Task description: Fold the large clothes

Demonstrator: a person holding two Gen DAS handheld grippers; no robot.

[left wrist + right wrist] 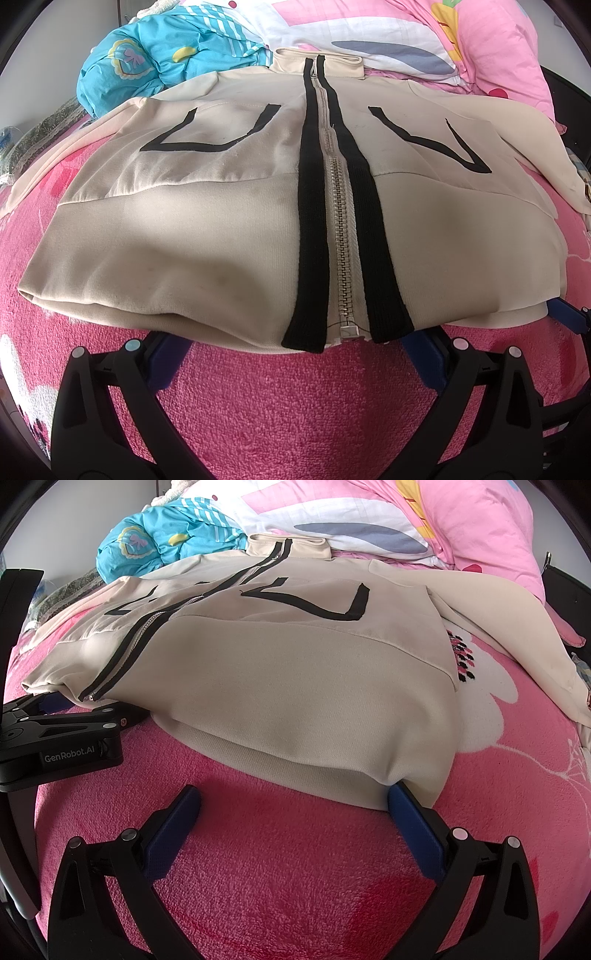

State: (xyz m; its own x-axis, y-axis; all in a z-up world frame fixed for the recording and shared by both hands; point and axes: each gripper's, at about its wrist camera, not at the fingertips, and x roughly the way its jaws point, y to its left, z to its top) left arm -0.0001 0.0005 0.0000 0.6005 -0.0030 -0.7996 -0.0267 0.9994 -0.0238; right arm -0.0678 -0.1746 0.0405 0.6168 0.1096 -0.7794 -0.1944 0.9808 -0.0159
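Blanket: a fuzzy pink blanket (pixel 280 402) with white flower shapes covers the whole surface and carries everything else.
Jacket: a cream zip-up jacket (pixel 207 236) lies front-up and flat in the middle of the blanket, collar at the far end, hem nearest the cameras; black bands run along each side of the closed zipper (pixel 341 236), and black angular outlines mark both chest panels.
Sleeve: the jacket's one sleeve (pixel 517 627) trails out across the blanket on the right side of the right wrist view.
Pink quilt: a pink-and-white printed quilt (pixel 487 48) is heaped just beyond the collar.
Blue bedding: a crumpled turquoise bundle (pixel 147 62) sits beside the collar at far left (touching or just near the shoulder, I cannot tell which).
Left gripper: the left gripper (pixel 295 354) is at the hem, straddling the zipper's lower end; its jaws are spread wide, both blue tips hidden under the hem's edge, clamping nothing.
Right gripper: the right gripper (pixel 295 805) is at the hem's corner, jaws spread wide; one blue finger pad (pixel 413 823) touches the underside of the hem, the other rests apart on bare blanket.
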